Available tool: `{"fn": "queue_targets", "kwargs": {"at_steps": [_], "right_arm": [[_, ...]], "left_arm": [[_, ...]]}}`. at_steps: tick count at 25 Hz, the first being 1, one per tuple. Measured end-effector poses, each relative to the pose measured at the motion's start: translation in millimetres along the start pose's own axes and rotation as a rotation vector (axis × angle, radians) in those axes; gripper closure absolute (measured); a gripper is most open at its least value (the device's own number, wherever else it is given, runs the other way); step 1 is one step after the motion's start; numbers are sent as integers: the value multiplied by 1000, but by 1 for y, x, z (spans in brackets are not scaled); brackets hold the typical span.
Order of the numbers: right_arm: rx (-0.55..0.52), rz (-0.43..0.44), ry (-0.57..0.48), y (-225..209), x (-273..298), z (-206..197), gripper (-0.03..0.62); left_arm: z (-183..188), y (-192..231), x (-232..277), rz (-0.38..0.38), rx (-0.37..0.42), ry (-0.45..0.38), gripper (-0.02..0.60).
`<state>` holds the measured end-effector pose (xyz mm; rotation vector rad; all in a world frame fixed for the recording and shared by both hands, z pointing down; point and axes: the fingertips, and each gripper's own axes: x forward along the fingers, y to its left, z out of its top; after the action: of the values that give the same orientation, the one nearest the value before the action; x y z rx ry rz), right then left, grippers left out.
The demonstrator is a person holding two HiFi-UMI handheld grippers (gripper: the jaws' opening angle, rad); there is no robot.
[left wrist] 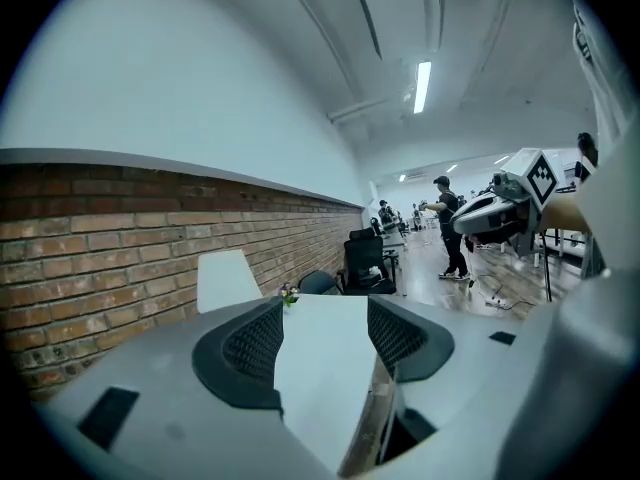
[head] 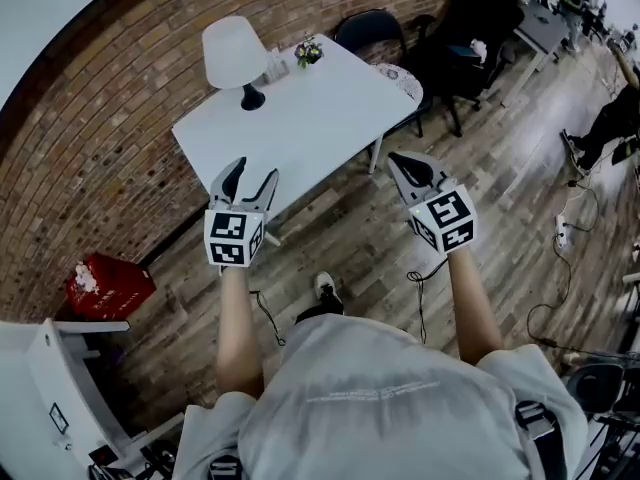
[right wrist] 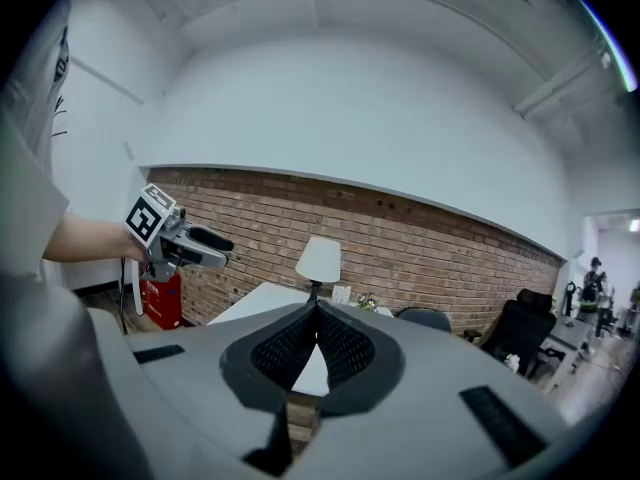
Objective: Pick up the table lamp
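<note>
White-shaded, dark-based table lamp (head: 238,66) sat at the far corner of the white rectangular table (head: 320,128). Both grippers hung short of the table: left gripper (head: 254,175) jaws apart, empty; right gripper (head: 400,163) jaws pressed together on nothing. Grabbing the wide shade (head: 230,48) would probably tip it over

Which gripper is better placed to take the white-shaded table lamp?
Left, probably: the left gripper has its jaws apart and hangs nearer the white-shaded table lamp; the right gripper is shut and farther to the side.
</note>
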<state>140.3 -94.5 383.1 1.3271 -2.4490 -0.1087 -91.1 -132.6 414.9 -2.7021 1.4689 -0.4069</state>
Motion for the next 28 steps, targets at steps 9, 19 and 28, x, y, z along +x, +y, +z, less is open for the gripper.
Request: {"fn": "queue_targets", "kwargs": {"at_steps": [9,19,28], "right_arm": [[-8,-18,7,-29,97,27,594],[-4,8,33,-43,156,24,594],[-23,83,19,-79,233,26,594]], "left_arm": [[-6,85,70,-10,-32,28,319],[-26,126,115,-14,-83,59,324],[-52,168,166,62,-130,116,324]]}}
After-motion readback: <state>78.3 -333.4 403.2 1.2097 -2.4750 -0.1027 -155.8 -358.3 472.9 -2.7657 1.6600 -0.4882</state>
